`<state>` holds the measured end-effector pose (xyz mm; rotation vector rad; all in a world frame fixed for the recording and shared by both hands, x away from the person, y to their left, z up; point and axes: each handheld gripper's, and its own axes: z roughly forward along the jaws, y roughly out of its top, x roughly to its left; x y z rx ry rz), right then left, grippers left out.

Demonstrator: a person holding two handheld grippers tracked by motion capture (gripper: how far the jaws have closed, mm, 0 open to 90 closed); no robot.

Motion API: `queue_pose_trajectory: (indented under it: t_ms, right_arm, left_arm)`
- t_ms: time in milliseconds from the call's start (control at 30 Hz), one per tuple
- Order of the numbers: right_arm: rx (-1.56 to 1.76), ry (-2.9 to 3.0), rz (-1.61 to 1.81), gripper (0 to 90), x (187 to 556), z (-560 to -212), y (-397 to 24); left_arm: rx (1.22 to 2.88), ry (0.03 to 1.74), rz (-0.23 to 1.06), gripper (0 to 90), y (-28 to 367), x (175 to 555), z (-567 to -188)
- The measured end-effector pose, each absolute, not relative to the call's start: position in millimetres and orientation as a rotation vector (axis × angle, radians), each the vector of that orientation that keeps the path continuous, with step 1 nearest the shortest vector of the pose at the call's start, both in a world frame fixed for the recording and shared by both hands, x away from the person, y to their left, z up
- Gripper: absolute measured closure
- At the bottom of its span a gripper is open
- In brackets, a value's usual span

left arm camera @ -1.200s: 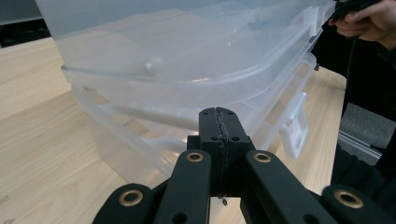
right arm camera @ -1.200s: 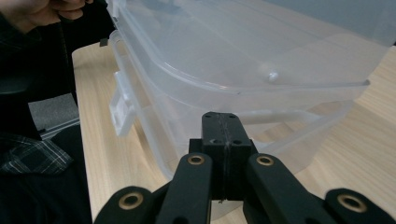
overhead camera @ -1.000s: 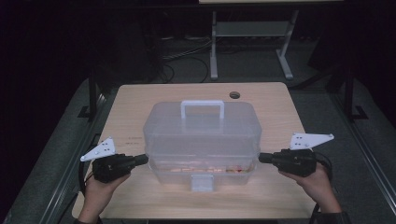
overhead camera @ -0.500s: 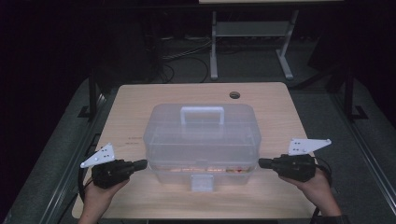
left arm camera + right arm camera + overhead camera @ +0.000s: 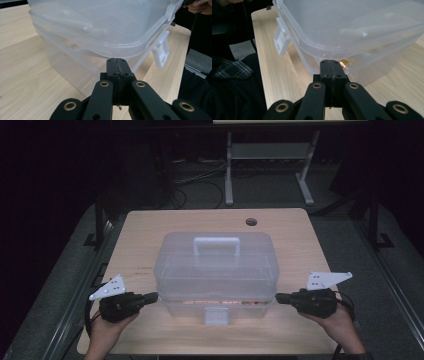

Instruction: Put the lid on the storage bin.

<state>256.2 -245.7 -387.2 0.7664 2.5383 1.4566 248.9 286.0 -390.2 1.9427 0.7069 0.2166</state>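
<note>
A translucent plastic box [image 5: 215, 270] with a white handle [image 5: 216, 242] on its lid stands in the middle of the wooden table [image 5: 145, 230]. Its white front latch [image 5: 216, 316] faces the near edge. My left gripper [image 5: 151, 297] is shut and empty, its tip close to the box's lower left end. In the left gripper view the shut jaws [image 5: 117, 62] sit just below the lid rim of the box [image 5: 100, 30]. My right gripper [image 5: 281, 298] is shut and empty at the box's lower right end. From the right gripper view its tip [image 5: 332, 63] points at the box's base [image 5: 367, 72].
Small coloured items [image 5: 344, 63] lie inside the box's bottom. A round cable hole [image 5: 251, 221] sits in the table's far side. Dark floor, cables and a metal stand [image 5: 270, 160] lie beyond. Bare tabletop runs left, right and in front of the box.
Both hands have drifted slightly toward the near edge of the table. The jaws stayed shut and the box has not moved.
</note>
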Motion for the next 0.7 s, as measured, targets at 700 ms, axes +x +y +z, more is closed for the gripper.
queue_pose_trajectory:
  t_ms: [700]
  right_arm:
    - [0.834,2.486,1.413,78.5,257.2,-395.0,-258.3]
  left_arm:
    - [1.948,0.763,0.235,83.8,295.3,250.5,-393.2]
